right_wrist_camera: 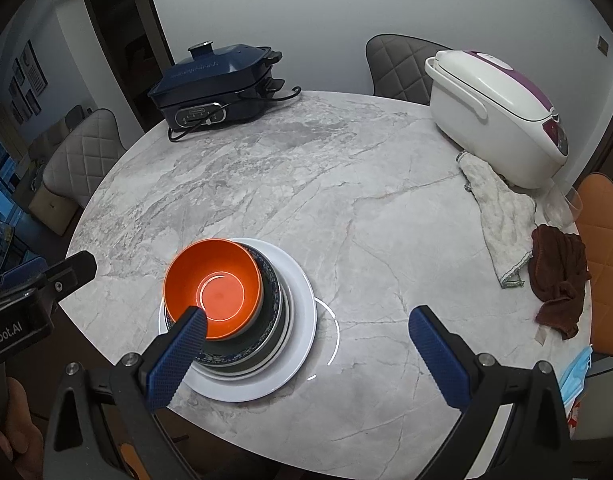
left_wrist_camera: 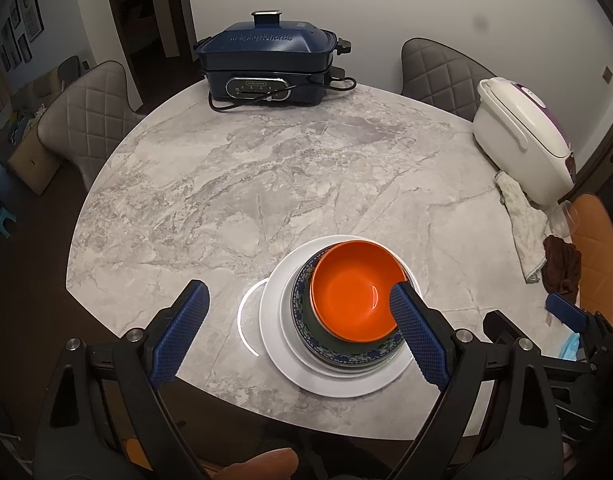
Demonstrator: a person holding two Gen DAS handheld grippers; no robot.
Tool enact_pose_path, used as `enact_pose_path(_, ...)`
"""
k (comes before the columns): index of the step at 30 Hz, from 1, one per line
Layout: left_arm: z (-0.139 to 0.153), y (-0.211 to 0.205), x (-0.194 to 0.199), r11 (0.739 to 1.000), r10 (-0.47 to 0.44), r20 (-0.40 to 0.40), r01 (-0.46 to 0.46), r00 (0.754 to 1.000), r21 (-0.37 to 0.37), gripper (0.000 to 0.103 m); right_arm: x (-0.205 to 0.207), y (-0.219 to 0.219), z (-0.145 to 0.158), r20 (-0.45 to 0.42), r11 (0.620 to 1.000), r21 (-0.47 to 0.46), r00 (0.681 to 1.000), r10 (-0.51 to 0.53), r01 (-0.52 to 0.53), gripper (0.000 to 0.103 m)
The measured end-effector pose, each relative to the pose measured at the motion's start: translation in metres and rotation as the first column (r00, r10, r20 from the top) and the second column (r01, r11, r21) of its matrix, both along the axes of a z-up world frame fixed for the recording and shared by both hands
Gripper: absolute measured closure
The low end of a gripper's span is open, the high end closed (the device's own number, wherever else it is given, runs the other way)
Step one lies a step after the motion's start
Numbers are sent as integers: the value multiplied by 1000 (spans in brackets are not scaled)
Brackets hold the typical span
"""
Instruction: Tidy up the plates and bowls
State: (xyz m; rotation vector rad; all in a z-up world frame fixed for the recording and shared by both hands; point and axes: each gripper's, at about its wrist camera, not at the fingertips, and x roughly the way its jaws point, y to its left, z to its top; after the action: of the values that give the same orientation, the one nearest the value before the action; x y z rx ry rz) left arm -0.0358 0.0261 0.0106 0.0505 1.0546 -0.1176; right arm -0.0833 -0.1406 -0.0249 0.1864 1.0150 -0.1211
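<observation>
On the marble desk (left_wrist_camera: 234,184) the crockery sits in one nested stack near the front edge: an orange bowl (left_wrist_camera: 356,290) on top, a dark bowl with a blue patterned rim (left_wrist_camera: 306,320) beneath it, and a wide white plate (left_wrist_camera: 278,328) at the bottom. The left claw (left_wrist_camera: 302,332) hangs over the stack with its jaws spread wide and nothing pinched; its right finger overlaps the orange bowl's near rim in the left wrist view, though contact cannot be confirmed. The right claw (right_wrist_camera: 306,354) is likewise spread and empty, its left finger just over the near edge of the same bowl, its other finger above bare desk. The main risk is that both claws crowd one bowl: a finger nudging the rim could tilt it, since it already sits off-centre in the stack, or slide the whole pile toward the desk edge. Glossy, curved walls could also slip out of a shallow pinch. The rice cooker (right_wrist_camera: 502,116), cloths (right_wrist_camera: 502,216) and electric cooker (left_wrist_camera: 270,68) stand well apart from the stack.
</observation>
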Motion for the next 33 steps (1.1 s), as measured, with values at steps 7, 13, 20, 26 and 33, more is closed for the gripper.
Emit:
enact_pose_path(7, 0, 0, 2, 1000, -2, 3, 2, 1000, 6, 11, 2, 0, 1, 1, 1000, -2, 1000, 1, -1, 0)
enact_pose_path(13, -2, -4, 6, 1000, -10, -1, 10, 1000, 12, 11, 4, 0, 2, 2, 1000, -1, 1000, 2, -2, 0)
enact_pose_path(20, -2, -6, 6, 1000, -8, 1, 8, 1000, 14, 11, 3, 0, 2, 1, 1000, -2, 1000, 2, -2, 0)
enact_pose_path(26, -2, -5, 7, 1000, -1, 1, 1, 1000, 13, 11, 5, -1, 3, 1, 1000, -5, 1000, 4, -4, 0)
enact_pose_path(33, -2, 0, 8, 1000, 6, 0, -6, 1000, 12, 11, 9, 0, 4, 2, 1000, -9, 1000, 10, -10, 0)
